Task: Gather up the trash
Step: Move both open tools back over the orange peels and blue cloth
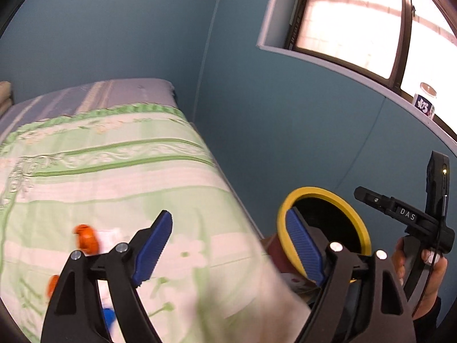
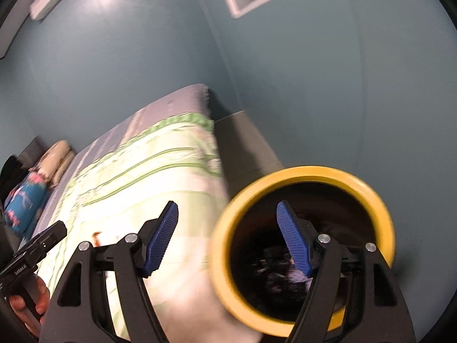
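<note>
My left gripper (image 1: 228, 243) is open and empty above the near corner of a bed with a green and white quilt (image 1: 114, 165). On the quilt by its left finger lie blurred orange pieces (image 1: 85, 237), a white scrap (image 1: 110, 235) and a blue piece (image 1: 108, 317). A yellow-rimmed bin (image 1: 314, 190) stands beside the bed, behind the right finger. In the right wrist view my right gripper (image 2: 228, 237) is open and empty. Its right finger reaches across the mouth of the bin (image 2: 308, 173), which holds dark trash (image 2: 274, 268).
Teal walls close in the corner behind the bed. A window (image 1: 357, 23) has a jar (image 1: 425, 100) on its sill. Pillows (image 2: 54, 154) and a blue patterned cushion (image 2: 25, 203) lie at the bed's far end. A narrow strip of floor (image 2: 242, 148) runs between bed and wall.
</note>
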